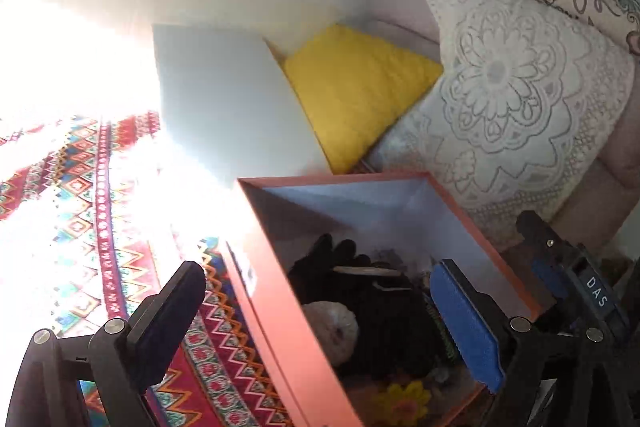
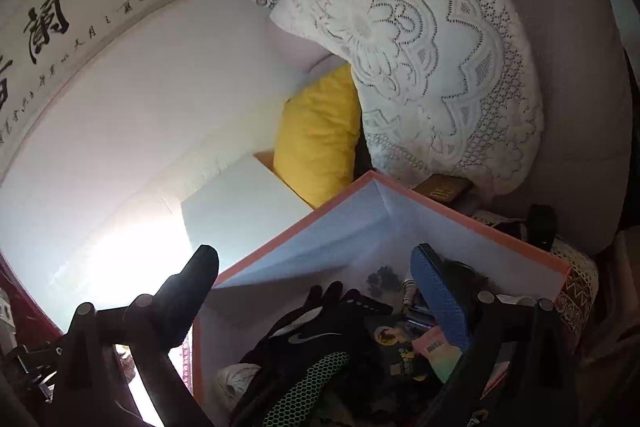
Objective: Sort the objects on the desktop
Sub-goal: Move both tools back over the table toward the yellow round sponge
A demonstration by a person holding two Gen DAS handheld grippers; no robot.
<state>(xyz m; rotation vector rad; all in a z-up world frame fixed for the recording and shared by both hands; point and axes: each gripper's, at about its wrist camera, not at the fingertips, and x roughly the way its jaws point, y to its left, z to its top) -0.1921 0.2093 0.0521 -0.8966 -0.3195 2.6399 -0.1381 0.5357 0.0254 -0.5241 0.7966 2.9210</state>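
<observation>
Orange box (image 1: pixel 280 327) lower centre holds the black glove (image 2: pixel 320 339); both claws, left claw (image 1: pixel 324 315) and right claw (image 2: pixel 320 291), gape empty. I judge next: fetch another item.

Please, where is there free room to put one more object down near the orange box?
Inside the box, only the far part shows bare floor, below its back wall; the near part is crowded with black gloves and small items. Left of the box, the patterned cloth looks bare. Behind it stand a white box and pillows.
</observation>
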